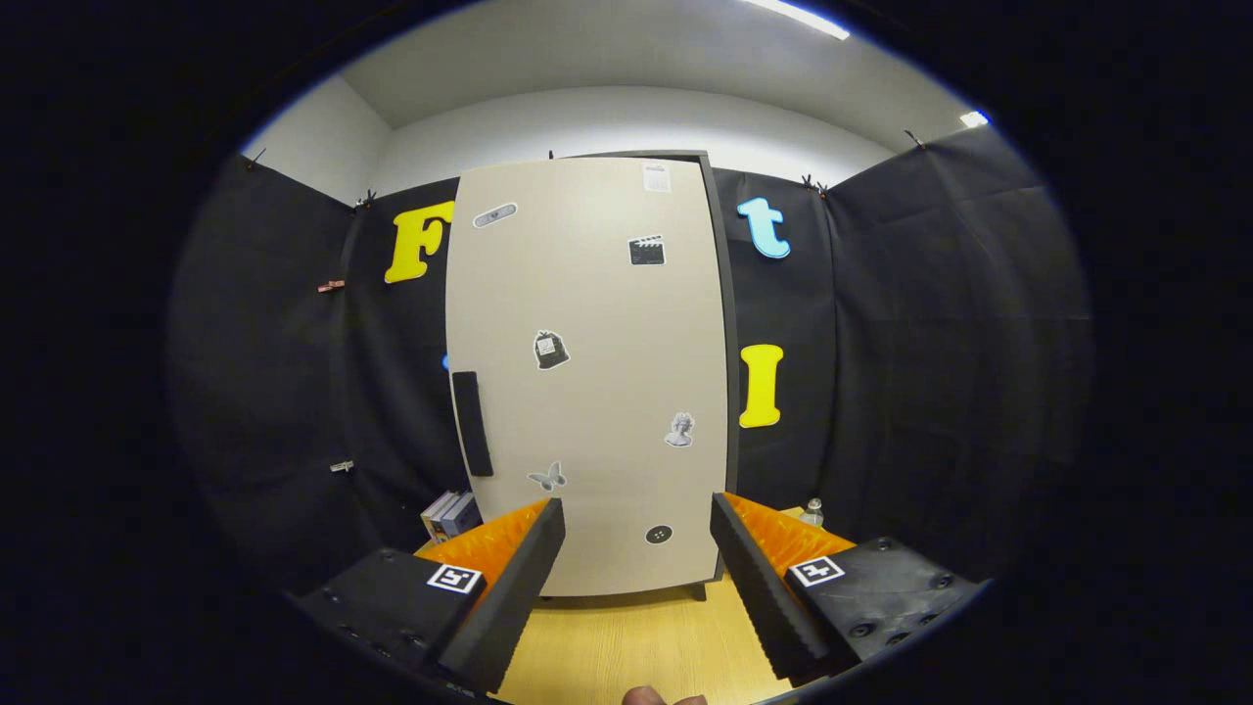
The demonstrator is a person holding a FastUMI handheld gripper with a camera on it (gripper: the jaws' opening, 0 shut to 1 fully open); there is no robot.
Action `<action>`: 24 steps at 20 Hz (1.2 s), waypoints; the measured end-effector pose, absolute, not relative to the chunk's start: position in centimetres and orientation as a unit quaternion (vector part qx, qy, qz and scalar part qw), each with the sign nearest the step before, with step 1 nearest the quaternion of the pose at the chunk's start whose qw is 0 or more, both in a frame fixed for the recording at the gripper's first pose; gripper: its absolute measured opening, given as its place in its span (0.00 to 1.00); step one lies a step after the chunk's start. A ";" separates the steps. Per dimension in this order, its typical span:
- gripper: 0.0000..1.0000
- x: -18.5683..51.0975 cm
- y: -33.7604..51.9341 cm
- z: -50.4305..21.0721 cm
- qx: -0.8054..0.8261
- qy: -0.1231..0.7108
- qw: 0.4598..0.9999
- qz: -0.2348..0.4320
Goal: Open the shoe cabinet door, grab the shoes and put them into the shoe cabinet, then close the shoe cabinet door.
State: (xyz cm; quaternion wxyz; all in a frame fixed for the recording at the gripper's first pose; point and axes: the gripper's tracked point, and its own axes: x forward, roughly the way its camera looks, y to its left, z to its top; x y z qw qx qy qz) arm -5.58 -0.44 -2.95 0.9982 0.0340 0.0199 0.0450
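Tall beige sticker-dotted shoe cabinet door [587,372] shut, standing beyond the jaws [636,534] on the light wooden surface [626,646]; fits either unopened or closed again. Dark vertical handle [472,423] ahead-left of the left finger. Jaws spread wide, holding nothing, levelled square at the door's lower half. Shoes unseen

Books [450,513] and a small bottle [812,511] on the wooden floor [626,646] against black cloth wall [910,343].
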 end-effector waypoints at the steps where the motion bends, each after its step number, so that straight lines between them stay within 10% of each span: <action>1: 0.98 -5.5 -0.5 -2.9 0.034 0.020 0.998 0.044; 24: 0.98 -4.5 -1.5 -2.8 0.021 0.024 0.998 0.058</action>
